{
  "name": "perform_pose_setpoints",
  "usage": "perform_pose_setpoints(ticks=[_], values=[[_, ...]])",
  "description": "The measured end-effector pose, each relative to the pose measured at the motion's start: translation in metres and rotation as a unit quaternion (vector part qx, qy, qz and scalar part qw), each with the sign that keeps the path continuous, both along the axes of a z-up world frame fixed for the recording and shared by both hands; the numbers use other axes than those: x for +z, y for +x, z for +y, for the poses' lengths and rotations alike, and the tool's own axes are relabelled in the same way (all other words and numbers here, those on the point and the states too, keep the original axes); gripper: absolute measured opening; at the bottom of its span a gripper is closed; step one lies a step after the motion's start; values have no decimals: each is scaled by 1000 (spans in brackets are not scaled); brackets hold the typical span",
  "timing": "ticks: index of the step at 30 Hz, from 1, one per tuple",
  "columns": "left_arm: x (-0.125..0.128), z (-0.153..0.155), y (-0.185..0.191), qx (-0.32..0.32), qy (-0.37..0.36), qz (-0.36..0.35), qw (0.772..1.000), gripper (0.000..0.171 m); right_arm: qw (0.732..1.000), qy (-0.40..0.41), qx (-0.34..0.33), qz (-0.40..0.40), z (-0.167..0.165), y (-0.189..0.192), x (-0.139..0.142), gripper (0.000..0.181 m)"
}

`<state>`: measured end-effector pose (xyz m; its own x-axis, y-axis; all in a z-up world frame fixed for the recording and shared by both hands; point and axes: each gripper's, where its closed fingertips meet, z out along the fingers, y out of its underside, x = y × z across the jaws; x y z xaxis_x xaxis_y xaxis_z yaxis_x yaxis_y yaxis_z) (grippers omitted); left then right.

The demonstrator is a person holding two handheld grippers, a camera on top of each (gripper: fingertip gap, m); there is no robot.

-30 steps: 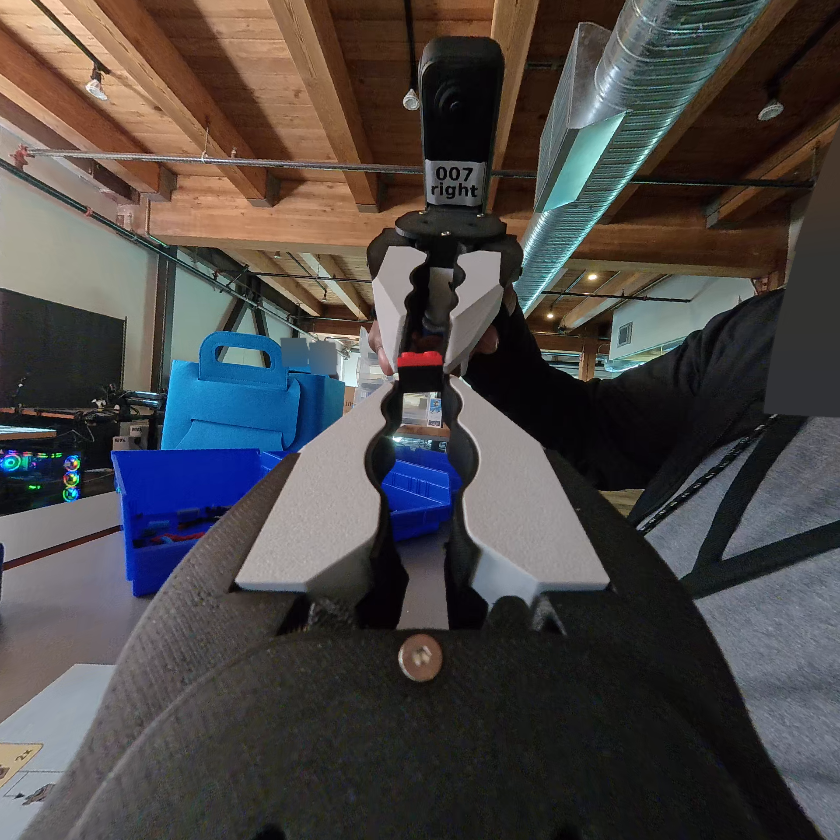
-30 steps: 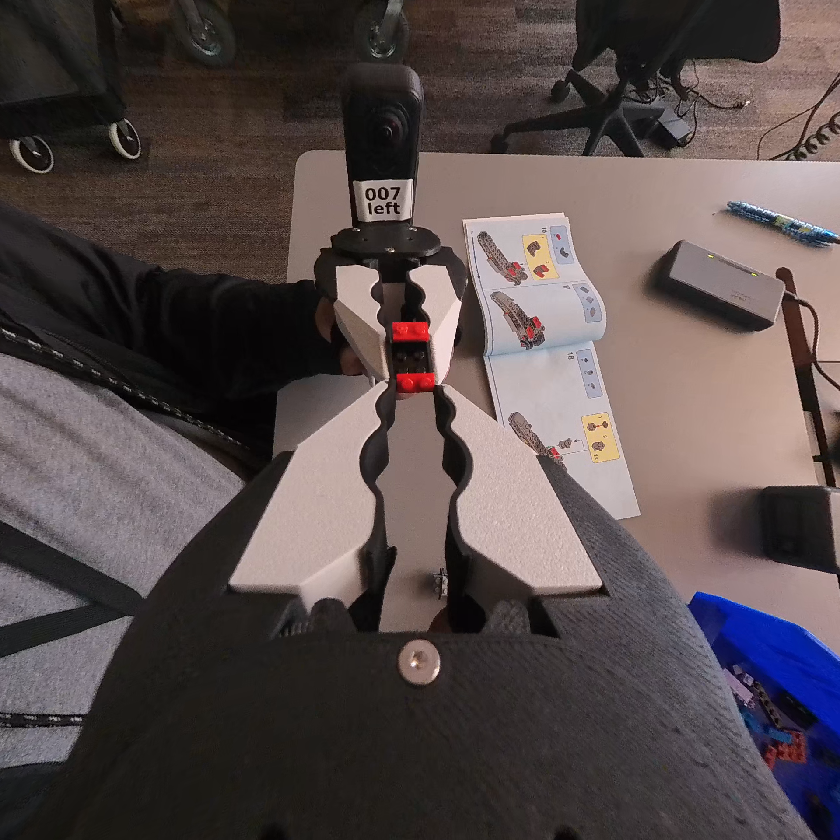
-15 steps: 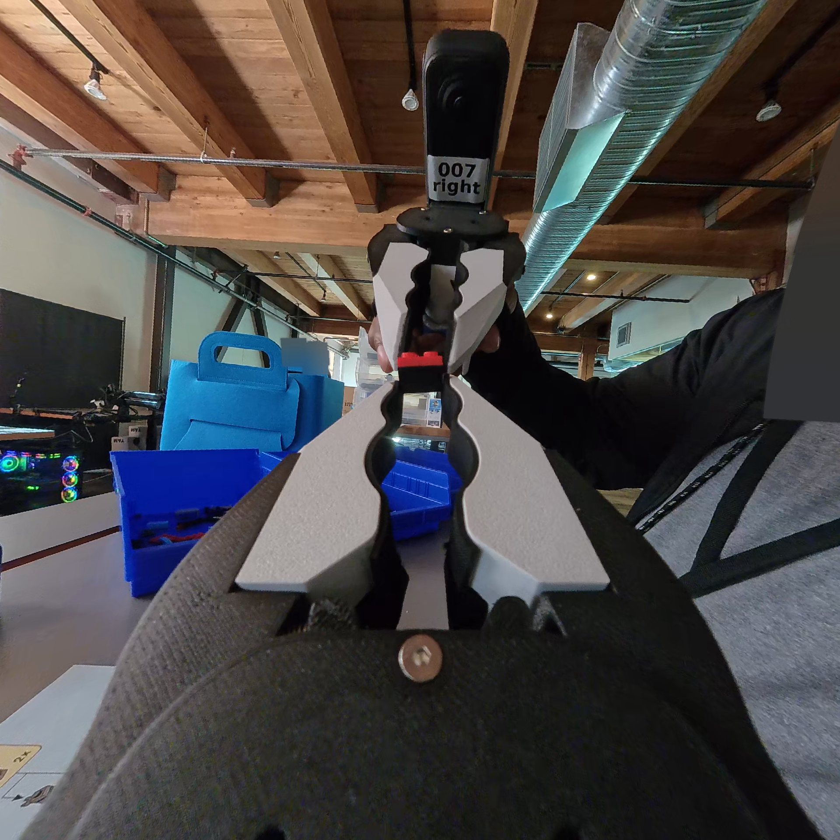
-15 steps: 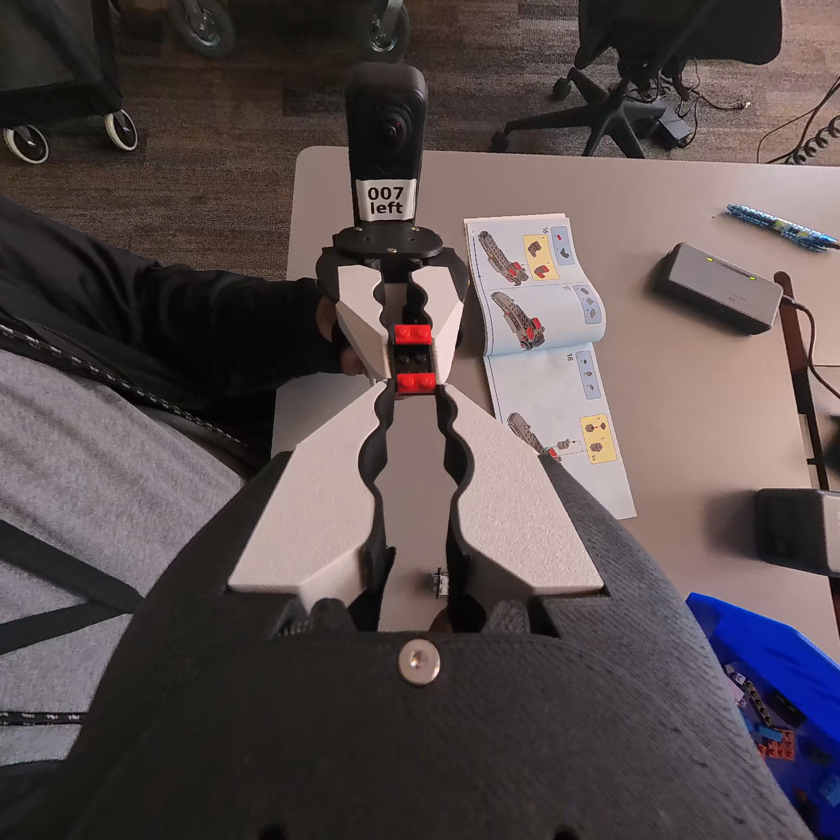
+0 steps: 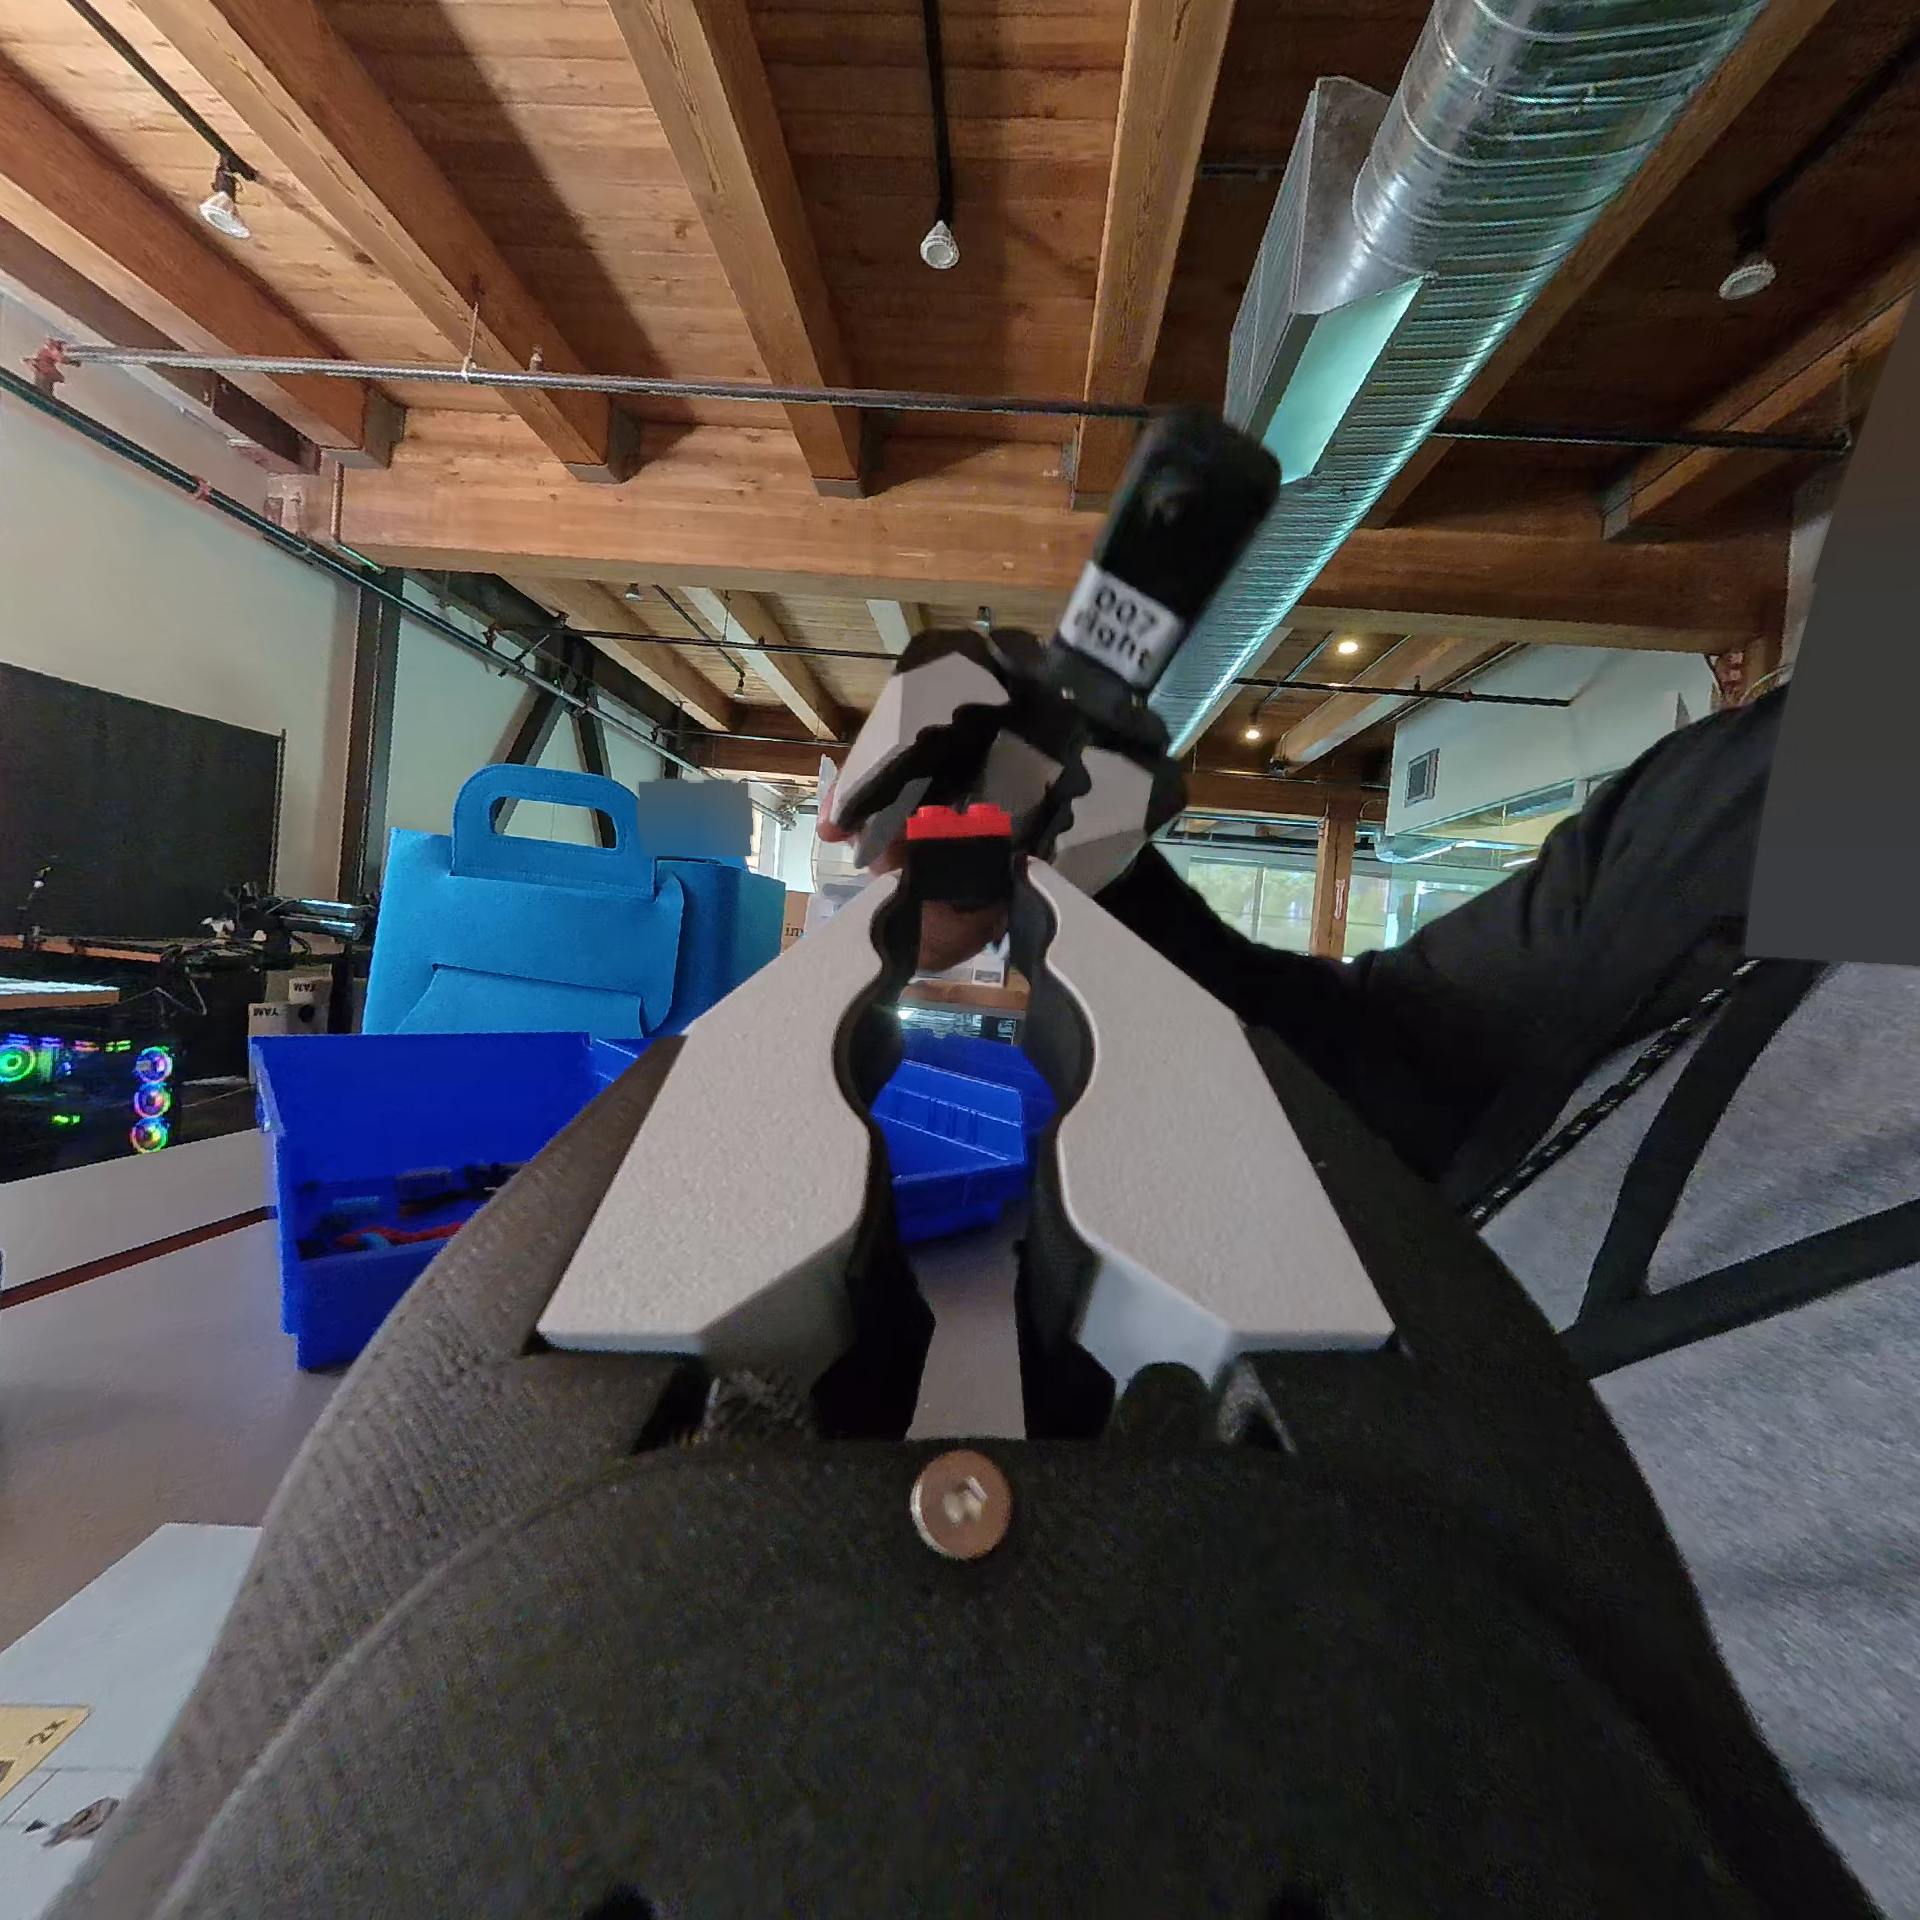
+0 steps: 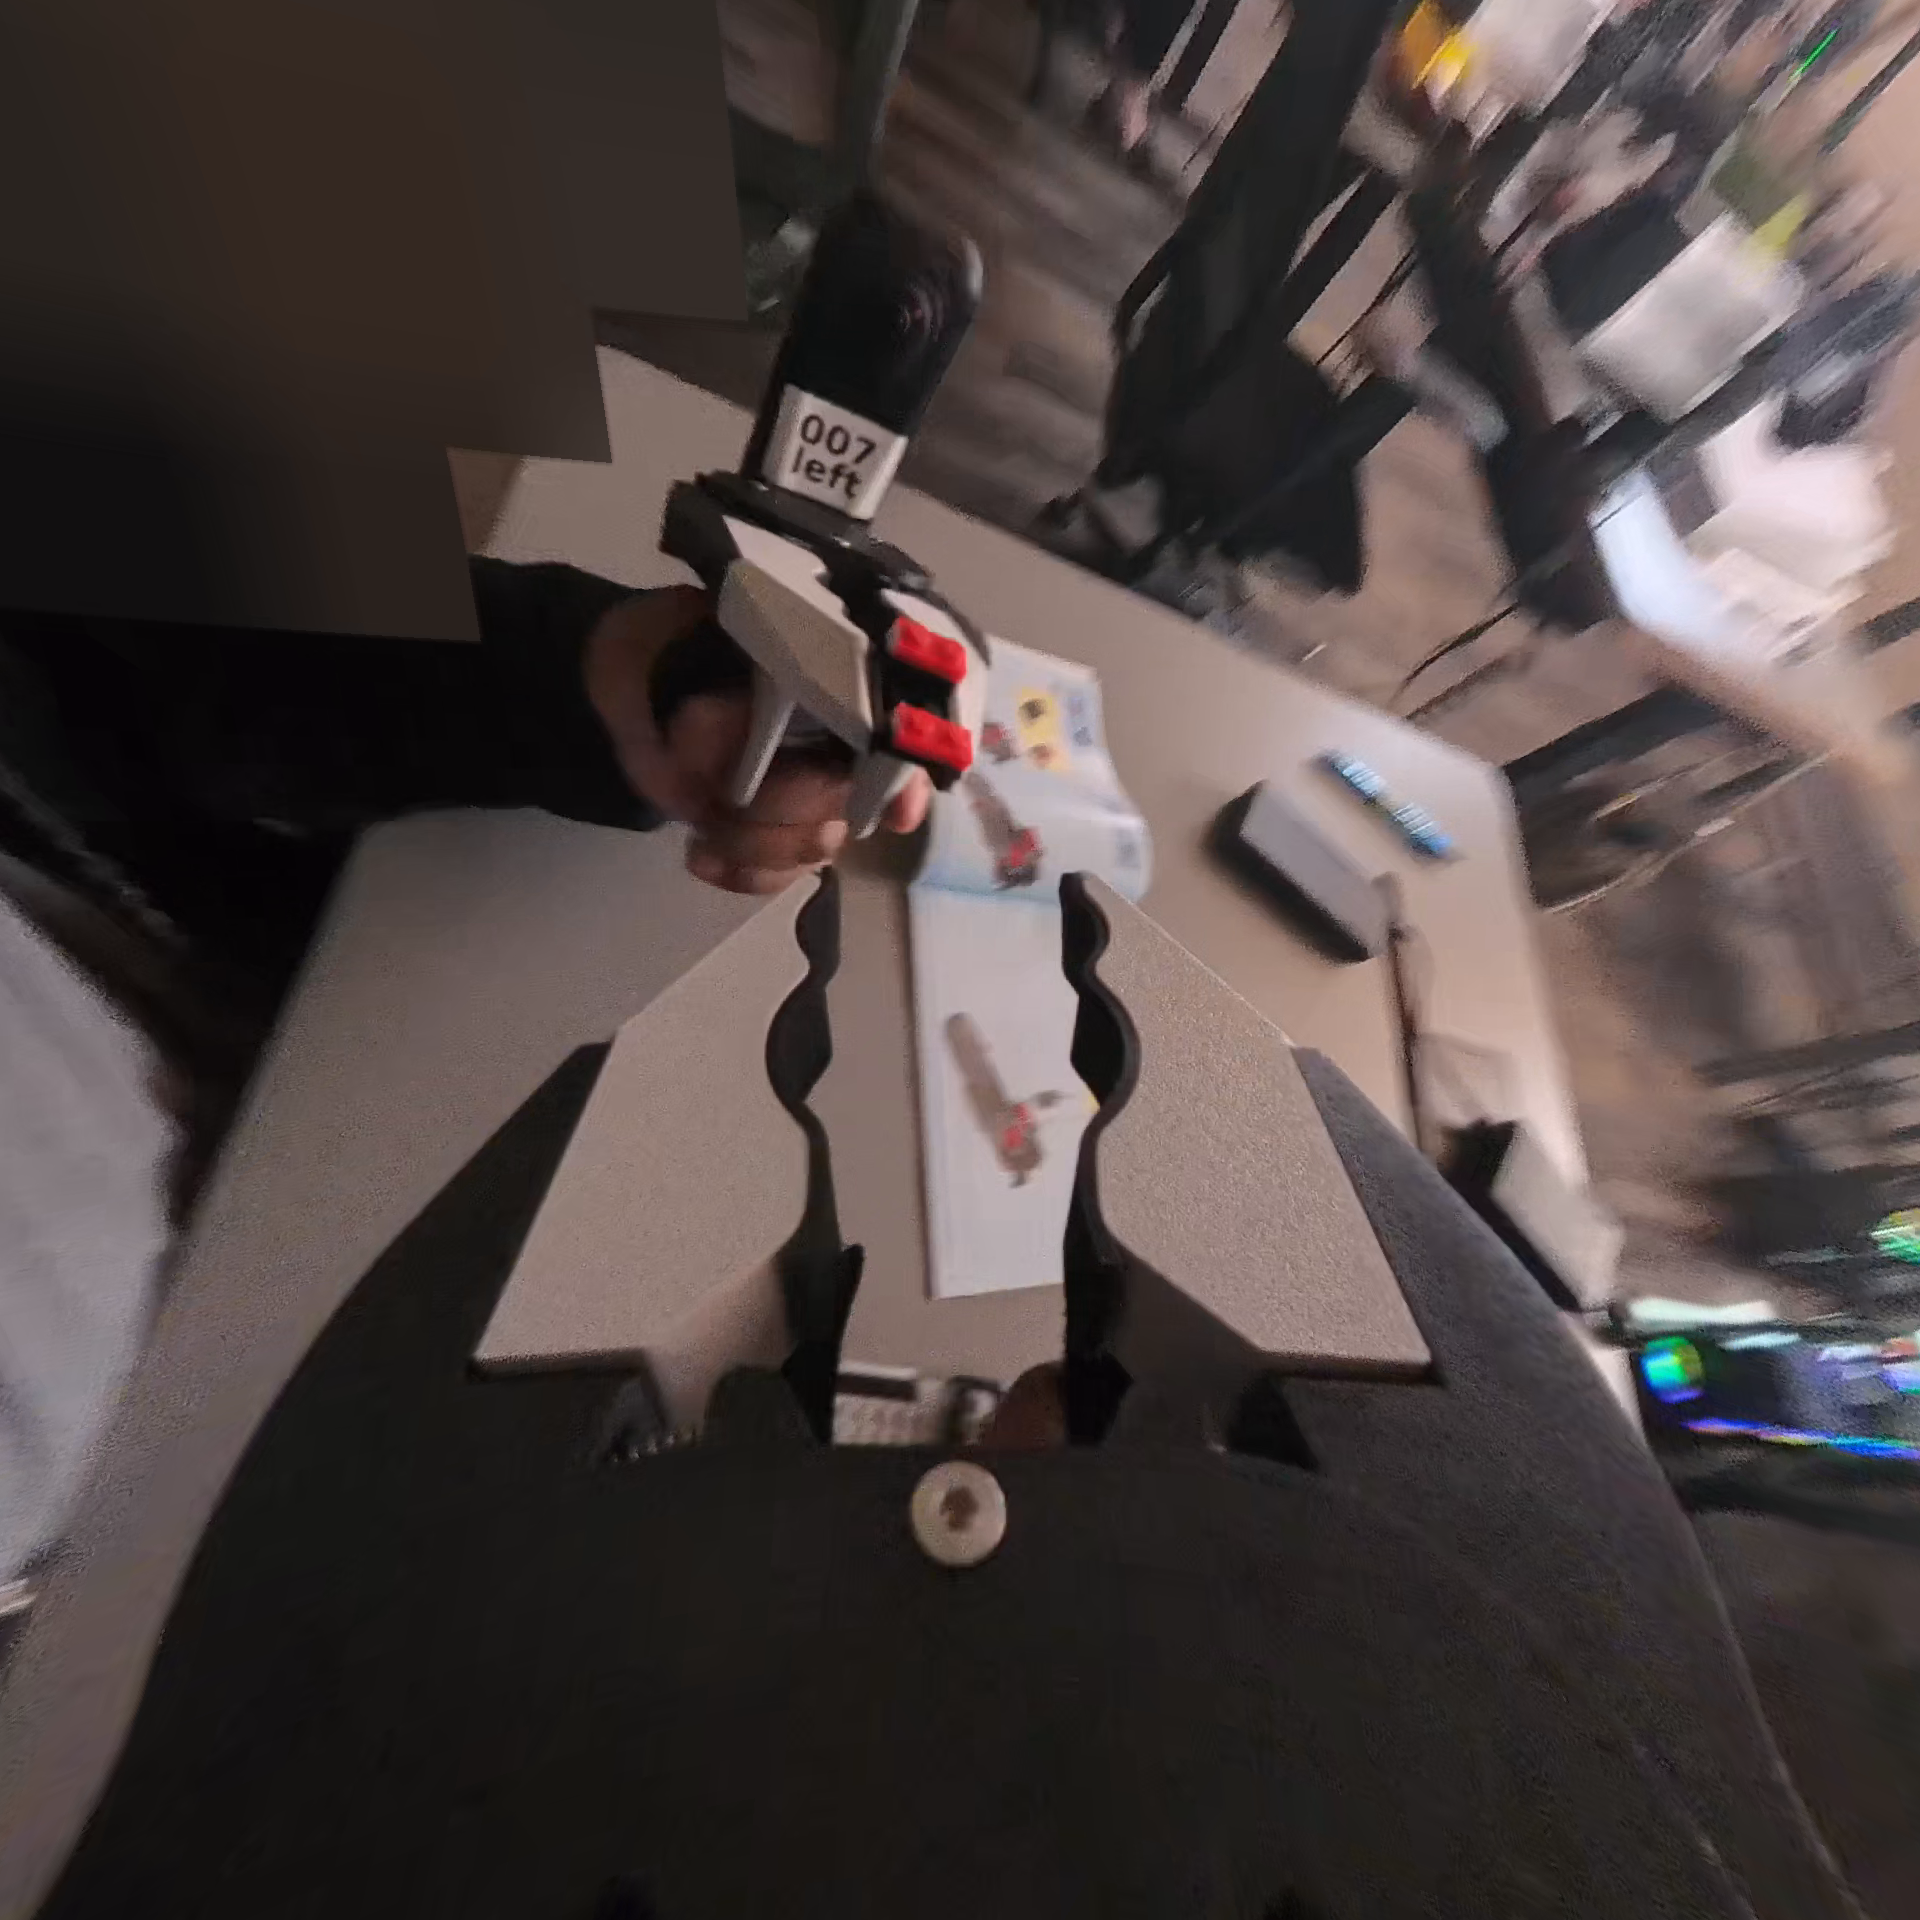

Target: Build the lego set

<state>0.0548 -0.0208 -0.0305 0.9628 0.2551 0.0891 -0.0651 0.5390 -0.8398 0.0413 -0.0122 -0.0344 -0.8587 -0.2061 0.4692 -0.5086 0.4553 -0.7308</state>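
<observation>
Fingers [image 5: 821, 997] of the left gripper [image 5: 958, 883] clamp the lego piece [image 5: 958, 854] at their tips

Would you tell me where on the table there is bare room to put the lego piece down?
The table is bare on the near side of the instruction booklet, towards the person's body. A narrower bare strip lies between the booklet and the grey box. It is crowded at the blue bins. The left gripper holds the lego piece; the right gripper is open.
</observation>
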Motion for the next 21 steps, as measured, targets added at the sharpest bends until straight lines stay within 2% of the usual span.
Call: perform_pose_setpoints(ticks=[5,10,15,21], values=[[-2,5,0,-6,-4,-4,1000,17,981,-102,33,161,3,-2,5,39],[-3,7,-1,-4,-7,-5,1000,17,945,-111,81,298,-6,11,11,38],[-2,4,0,-5,-4,-3,1000,17,919,-79,101,373,-15,12,2,37],[-1,1,1,-5,-2,-2,1000,17,913,-90,110,383,-20,16,5,34]])
